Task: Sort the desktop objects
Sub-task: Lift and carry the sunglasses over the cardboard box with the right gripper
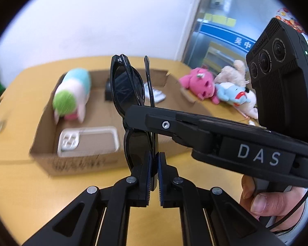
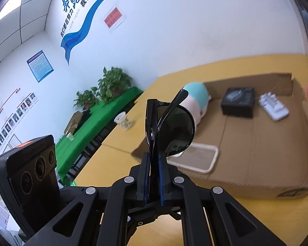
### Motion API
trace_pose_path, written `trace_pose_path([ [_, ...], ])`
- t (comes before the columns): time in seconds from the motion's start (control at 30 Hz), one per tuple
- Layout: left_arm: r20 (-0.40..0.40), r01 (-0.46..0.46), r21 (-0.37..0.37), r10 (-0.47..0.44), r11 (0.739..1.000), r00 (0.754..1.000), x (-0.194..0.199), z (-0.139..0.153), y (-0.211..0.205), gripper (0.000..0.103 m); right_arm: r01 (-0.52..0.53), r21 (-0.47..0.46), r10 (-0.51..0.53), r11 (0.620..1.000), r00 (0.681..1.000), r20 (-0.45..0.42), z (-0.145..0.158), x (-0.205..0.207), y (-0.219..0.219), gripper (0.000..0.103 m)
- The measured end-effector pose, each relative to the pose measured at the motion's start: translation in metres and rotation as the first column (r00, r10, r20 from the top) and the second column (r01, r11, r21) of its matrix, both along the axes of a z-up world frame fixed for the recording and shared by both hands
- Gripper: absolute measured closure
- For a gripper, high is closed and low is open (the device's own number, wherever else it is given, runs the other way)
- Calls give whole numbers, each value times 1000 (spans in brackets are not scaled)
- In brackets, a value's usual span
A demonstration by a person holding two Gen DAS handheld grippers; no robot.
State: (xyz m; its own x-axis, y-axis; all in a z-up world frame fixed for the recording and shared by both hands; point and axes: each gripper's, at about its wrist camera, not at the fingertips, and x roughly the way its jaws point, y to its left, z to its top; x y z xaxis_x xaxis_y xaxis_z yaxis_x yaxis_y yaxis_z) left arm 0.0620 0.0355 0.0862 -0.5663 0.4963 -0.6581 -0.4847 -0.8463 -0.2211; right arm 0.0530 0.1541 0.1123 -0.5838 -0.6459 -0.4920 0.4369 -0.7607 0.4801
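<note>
- The black sunglasses are clamped by the closed left gripper.
- They are clamped likewise by the closed right gripper, above the counter.

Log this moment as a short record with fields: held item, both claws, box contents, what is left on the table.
held item: black sunglasses, folded, above the table
left claw: shut on sunglasses
right claw: shut on sunglasses
cardboard box: pastel plush, phone case, black box, white gadget
yellow table: pink plush, blue plush, beige plush beside the box
</note>
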Motion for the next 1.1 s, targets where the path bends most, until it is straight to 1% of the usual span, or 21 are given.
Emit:
trace_pose_path([
  [0.13,7,46,42,-46,998,999,-28,17,21,98,41,23,-40,999,999,-13,20,-14,22,97],
  [0.2,14,61,59,-62,996,998,-46,23,33,98,61,52,-60,997,998,-17,30,-25,32,97],
  [0.27,16,75,69,-76,995,997,-54,28,41,98,75,66,-74,995,997,-14,37,-35,40,97],
  [0.4,45,97,86,-101,992,994,-78,31,58,98,94,90,-95,992,995,9,43,-61,57,97],
  [0.43,65,77,95,-84,993,994,-86,31,63,98,96,91,-98,991,995,22,42,-69,62,97],
  [0.5,119,75,124,-90,989,989,-104,27,72,98,104,94,-109,990,993,53,36,-84,72,97],
  [0.53,132,75,128,-92,989,987,-109,25,76,98,110,97,-117,989,991,70,33,-93,78,97],
  [0.67,165,80,99,-96,992,982,-130,15,98,98,117,125,-131,985,985,113,18,-118,93,97],
  [0.83,241,86,87,-104,993,965,-155,-11,115,98,121,160,-149,980,973,175,-12,-146,109,97],
  [0.93,306,93,82,-114,992,945,-168,-34,125,98,130,169,-168,977,957,235,-41,-163,122,97],
  [1.0,354,97,77,-118,992,928,-177,-52,132,98,134,181,-181,974,945,274,-60,-171,128,96],
  [1.1,430,98,85,-125,992,894,-187,-79,139,98,139,210,-204,968,923,325,-86,-180,133,96],
])
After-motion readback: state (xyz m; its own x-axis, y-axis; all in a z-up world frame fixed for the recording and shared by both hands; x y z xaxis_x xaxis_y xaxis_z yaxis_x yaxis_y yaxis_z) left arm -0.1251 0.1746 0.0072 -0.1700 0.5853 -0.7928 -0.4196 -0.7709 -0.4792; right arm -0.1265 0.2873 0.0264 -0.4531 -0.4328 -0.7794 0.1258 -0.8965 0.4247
